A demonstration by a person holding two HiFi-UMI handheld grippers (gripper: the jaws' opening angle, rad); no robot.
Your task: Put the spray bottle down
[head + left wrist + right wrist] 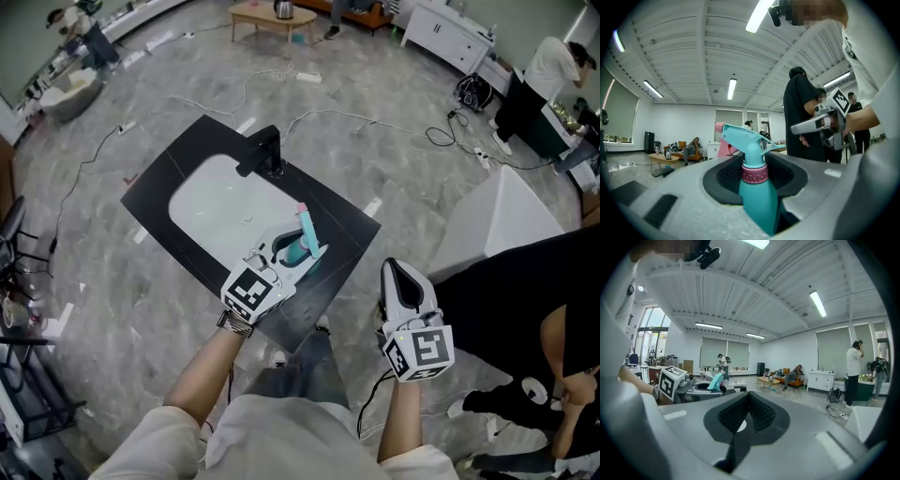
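A teal spray bottle (303, 240) with a pink nozzle and collar is held between the jaws of my left gripper (298, 249), above the near right part of a black counter (187, 155). In the left gripper view the bottle (758, 192) stands upright, clamped at its body below the collar, trigger head pointing left. My right gripper (400, 274) hangs off the counter's right edge, jaws together and empty; its dark pads (761, 413) meet with nothing between them. The left gripper (686, 383) and the bottle (715, 380) show at the left in the right gripper view.
A white sink basin (217, 202) with a black faucet (263, 152) is set in the counter. Cables (394, 120) run over the grey floor. A white slanted panel (502, 220) and a person in black (525, 309) are at the right. A low wooden table (272, 16) stands far back.
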